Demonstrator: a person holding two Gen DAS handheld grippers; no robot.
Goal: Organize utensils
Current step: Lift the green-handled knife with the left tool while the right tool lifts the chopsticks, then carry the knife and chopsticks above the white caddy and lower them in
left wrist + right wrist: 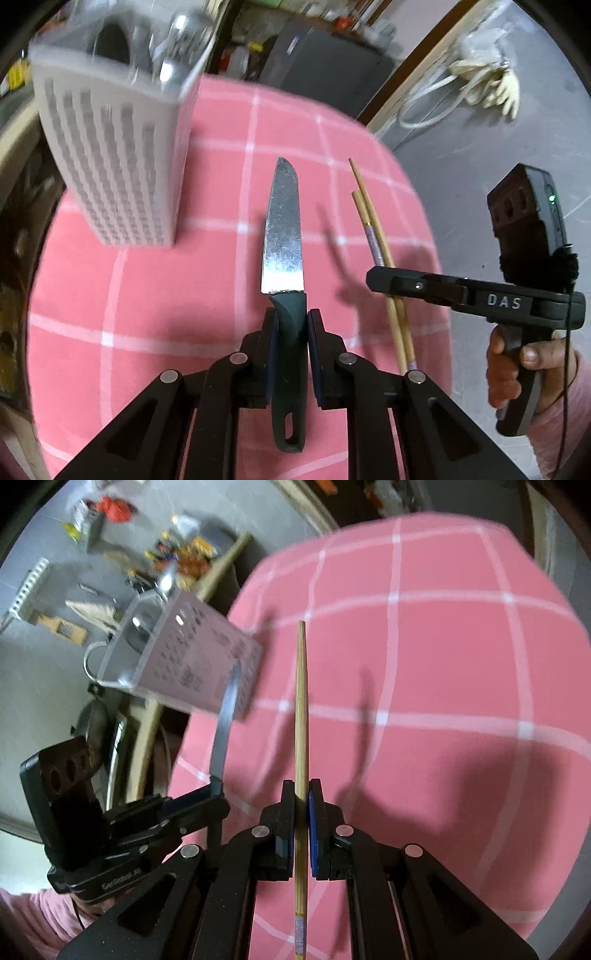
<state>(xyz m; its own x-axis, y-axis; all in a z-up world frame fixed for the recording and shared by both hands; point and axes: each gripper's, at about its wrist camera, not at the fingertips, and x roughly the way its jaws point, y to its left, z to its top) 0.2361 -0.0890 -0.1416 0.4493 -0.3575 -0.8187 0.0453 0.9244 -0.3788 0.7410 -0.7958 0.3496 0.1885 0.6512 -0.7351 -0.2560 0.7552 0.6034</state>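
Note:
My left gripper (289, 317) is shut on the dark green handle of a kitchen knife (282, 229), held above the pink checked cloth with the blade pointing away. My right gripper (302, 786) is shut on wooden chopsticks (301, 716), lifted above the cloth. In the left wrist view the right gripper (384, 280) holds the pair of chopsticks (369, 221) to the right of the knife. A white perforated utensil holder (110, 155) stands at the left with metal utensils in it. It also shows in the right wrist view (192, 664), with the knife blade (225, 731) in front of it.
The pink cloth (184, 295) covers a small table whose far and right edges drop to a grey floor. A white power strip with cables (476, 74) lies on the floor. Clutter (177, 557) lies on the floor beyond the holder.

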